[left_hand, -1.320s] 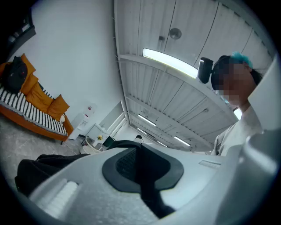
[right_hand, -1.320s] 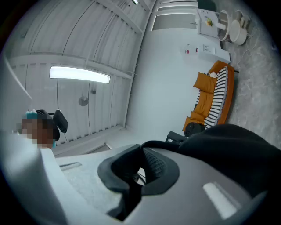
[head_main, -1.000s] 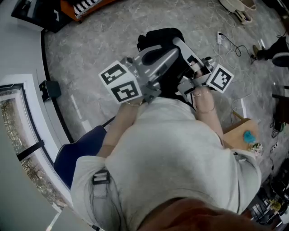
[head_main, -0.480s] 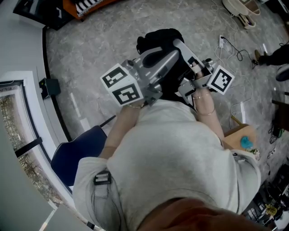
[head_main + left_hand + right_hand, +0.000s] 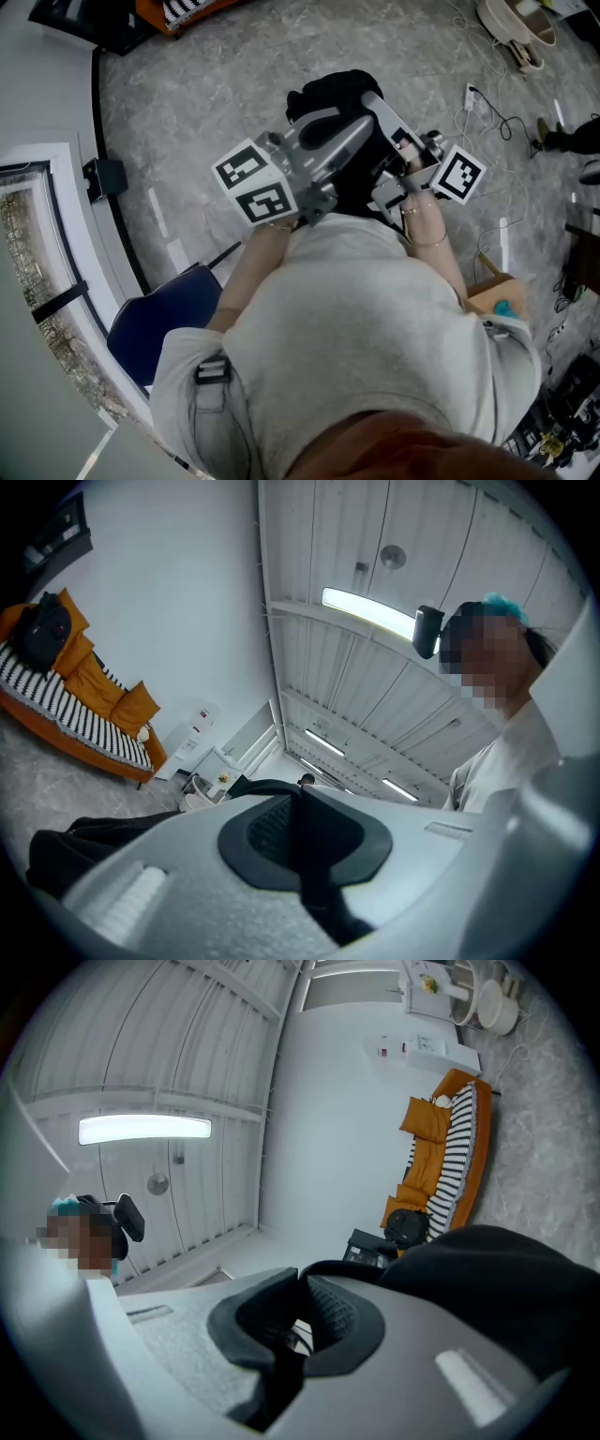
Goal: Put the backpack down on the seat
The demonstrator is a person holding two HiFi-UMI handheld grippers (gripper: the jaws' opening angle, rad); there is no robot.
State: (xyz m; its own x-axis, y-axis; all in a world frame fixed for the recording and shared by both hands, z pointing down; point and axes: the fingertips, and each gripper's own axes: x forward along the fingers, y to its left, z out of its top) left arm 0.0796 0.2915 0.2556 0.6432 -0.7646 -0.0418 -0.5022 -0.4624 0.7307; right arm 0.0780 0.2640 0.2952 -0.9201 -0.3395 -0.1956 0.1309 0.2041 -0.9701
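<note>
Pads of the left gripper (image 5: 298,808) are clamped together on a black strap (image 5: 305,850) of the backpack (image 5: 333,89), with no gap showing between them. Opposite it, the right gripper (image 5: 300,1288) has just been easing its jaws apart. A sliver of light shows between its pads, and a second strap (image 5: 352,1267) enters that gap at 12 o'clock, then curves off toward 3 o'clock into the bag's dark bulk; the pads do not close on it. In the head view both grippers point toward 12 o'clock from the person's chest, and the backpack hangs between them above the grey marbled floor (image 5: 206,84). The blue seat (image 5: 155,323) lies well apart from the backpack, at 8 o'clock, and the bag is not on it. An orange sofa (image 5: 89,700) with a striped cushion stands against the far wall. Cables (image 5: 487,103) trail over the floor at 2 o'clock.
</note>
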